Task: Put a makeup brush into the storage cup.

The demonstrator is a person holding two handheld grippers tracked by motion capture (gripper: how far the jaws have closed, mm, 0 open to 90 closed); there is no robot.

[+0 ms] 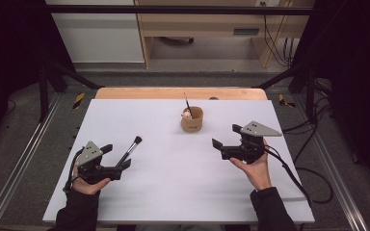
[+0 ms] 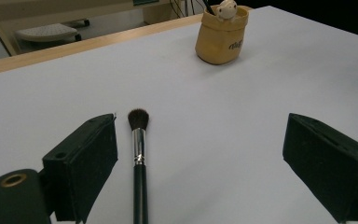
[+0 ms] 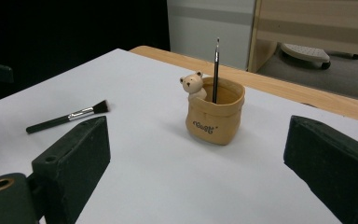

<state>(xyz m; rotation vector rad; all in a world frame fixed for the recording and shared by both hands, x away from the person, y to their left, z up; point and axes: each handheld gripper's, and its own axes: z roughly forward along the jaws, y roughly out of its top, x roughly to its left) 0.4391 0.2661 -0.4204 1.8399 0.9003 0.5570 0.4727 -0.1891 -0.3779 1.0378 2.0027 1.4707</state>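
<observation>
One thin brush (image 3: 216, 70) already stands in the pot (image 3: 214, 116) ahead of the wide-open right tool (image 1: 227, 138), while the makeup brush (image 2: 139, 163) lies unpicked between the wide left tool's (image 1: 118, 156) jaws on the desk (image 1: 173, 163).

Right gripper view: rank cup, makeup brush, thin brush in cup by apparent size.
1. Cup, largest.
2. Makeup brush, lying flat on the table.
3. Thin brush, slimmest; its lower end is hidden in the cup, so 2 versus 3 is unsure.

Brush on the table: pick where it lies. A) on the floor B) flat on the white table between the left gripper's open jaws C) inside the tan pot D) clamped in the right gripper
B: the brush lies flat on the white table between the left gripper's open jaws, apart from the tan pot.
</observation>
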